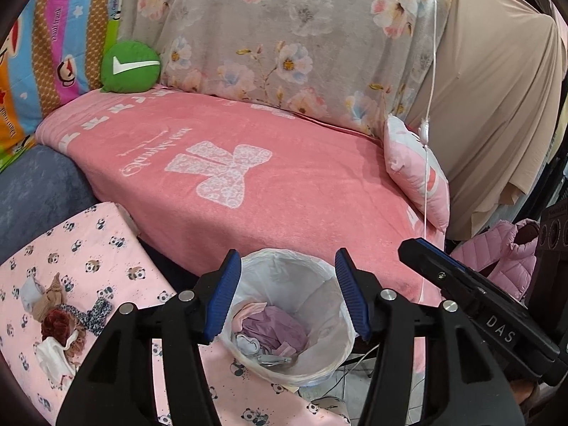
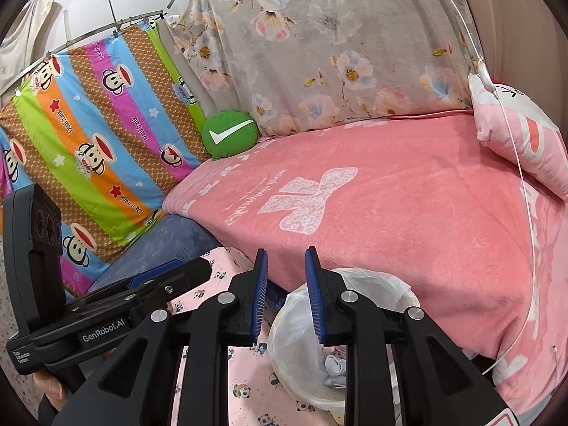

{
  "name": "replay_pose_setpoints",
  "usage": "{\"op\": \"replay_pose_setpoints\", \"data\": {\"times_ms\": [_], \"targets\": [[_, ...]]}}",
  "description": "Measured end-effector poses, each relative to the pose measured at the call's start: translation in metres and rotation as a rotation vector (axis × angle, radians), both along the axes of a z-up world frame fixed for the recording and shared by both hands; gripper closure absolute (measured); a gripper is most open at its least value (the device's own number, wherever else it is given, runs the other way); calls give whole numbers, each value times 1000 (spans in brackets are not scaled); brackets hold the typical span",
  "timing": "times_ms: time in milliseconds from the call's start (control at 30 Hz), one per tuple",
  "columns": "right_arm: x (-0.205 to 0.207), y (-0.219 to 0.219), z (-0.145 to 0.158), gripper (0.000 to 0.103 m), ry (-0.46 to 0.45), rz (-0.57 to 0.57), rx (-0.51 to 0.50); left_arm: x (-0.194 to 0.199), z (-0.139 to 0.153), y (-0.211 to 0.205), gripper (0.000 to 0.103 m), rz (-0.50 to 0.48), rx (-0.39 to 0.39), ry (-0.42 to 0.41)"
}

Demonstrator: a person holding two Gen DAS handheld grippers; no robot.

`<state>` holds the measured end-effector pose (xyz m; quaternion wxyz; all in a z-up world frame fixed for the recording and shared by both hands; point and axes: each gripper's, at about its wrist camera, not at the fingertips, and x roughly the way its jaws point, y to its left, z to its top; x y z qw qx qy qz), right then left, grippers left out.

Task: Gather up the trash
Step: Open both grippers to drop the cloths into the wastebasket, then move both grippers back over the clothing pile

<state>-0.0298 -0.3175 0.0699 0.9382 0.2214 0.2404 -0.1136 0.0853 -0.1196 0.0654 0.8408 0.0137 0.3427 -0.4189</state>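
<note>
Left gripper: fingers released, empty, over the bin.
Right gripper: fingers slightly parted, empty.
Bin: lined, scraps inside, at the bed's front edge.

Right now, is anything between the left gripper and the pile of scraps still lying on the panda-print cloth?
Nothing visible. The left gripper is open and empty over the lined bin; the scrap pile lies uncovered on the panda-print cloth, off to the gripper's left, with only bare cloth between them.
</note>
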Motion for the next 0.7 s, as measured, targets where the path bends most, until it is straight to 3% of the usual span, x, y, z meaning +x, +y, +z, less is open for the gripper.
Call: {"op": "replay_pose_setpoints", "data": {"times_ms": [333,600,700], "targets": [[21,34,-10,79,31,77,-2,19,-15,53,50,143,22,7],[46,81,-21,79,71,163,-10,35,-31,111,41,292,51,10],[56,100,-27,79,86,195,-15,40,-37,133,32,356,75,-1]]}}
